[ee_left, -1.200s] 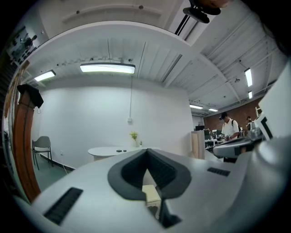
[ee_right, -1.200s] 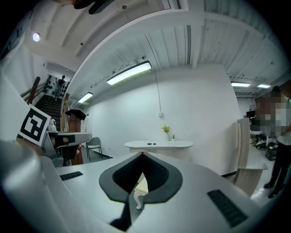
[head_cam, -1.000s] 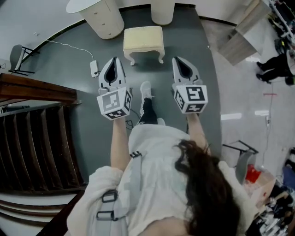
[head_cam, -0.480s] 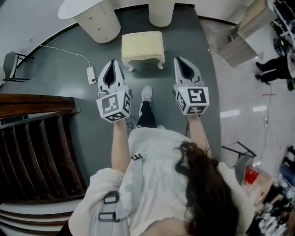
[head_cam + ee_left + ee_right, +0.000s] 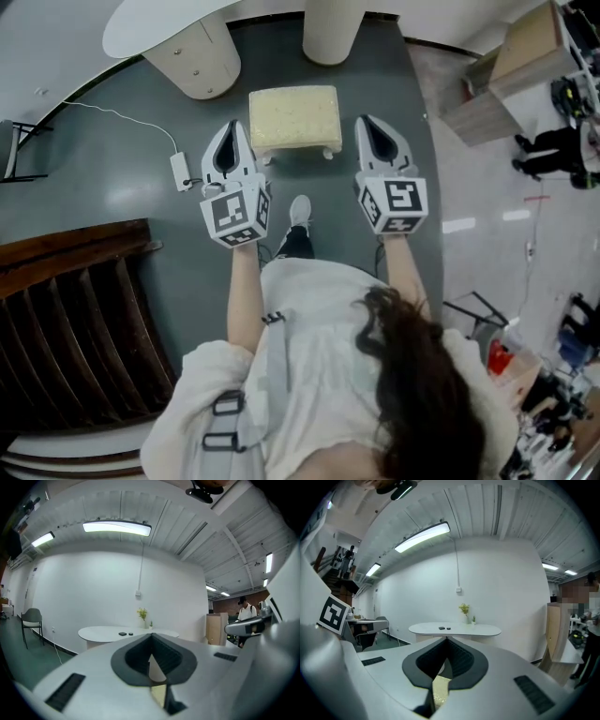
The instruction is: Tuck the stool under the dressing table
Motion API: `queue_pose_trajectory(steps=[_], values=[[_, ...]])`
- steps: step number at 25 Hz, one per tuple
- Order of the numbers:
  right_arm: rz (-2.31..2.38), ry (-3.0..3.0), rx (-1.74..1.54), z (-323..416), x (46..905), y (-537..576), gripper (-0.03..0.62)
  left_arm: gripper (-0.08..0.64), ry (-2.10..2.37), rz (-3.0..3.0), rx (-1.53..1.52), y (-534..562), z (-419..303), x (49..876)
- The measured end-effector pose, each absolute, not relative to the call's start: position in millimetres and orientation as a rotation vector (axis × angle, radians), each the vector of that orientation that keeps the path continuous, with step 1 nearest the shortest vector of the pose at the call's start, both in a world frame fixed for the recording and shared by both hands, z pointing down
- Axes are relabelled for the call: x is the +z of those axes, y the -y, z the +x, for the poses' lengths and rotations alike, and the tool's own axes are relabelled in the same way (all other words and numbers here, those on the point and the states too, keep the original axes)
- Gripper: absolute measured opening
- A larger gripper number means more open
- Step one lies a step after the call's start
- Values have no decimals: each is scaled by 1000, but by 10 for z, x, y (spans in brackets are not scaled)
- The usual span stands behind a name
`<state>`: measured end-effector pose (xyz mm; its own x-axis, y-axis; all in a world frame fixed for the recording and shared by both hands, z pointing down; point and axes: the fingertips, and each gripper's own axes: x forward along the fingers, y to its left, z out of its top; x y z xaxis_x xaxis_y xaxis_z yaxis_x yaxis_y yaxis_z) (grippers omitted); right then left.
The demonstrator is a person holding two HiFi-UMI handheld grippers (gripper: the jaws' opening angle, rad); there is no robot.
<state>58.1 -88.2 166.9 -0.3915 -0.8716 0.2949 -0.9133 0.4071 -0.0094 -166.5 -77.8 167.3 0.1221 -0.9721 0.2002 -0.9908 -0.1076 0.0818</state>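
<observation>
Head view: stool [image 5: 293, 117] on floor [image 5: 122, 187], just ahead of and between left gripper [image 5: 233, 125] and right gripper [image 5: 367, 120]. Long axis crosswise. One gripper beside each near corner, equally near. Dressing table [image 5: 159, 26] beyond stool.

Left gripper view: jaws together, nothing held. Tabletop [image 5: 108, 632] straight ahead.

Right gripper view: jaws likewise closed, empty. Tabletop ahead, sliver of stool below the tips.

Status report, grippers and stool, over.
Left gripper and right gripper shut, empty, flanking the stool. Stool short of the dressing table, not tucked. Nothing between them; power strip off left.
</observation>
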Motion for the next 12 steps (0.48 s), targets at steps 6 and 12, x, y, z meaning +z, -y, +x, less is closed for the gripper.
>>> queue_pose_trajectory(steps=[6, 12], values=[[1588, 2384, 263, 444, 1741, 1304, 3, 4, 1903, 2207, 154, 1270, -1792, 1805], [1605, 2347, 283, 546, 1834, 1526, 3, 5, 1873, 2207, 186, 1473, -1748, 1918]])
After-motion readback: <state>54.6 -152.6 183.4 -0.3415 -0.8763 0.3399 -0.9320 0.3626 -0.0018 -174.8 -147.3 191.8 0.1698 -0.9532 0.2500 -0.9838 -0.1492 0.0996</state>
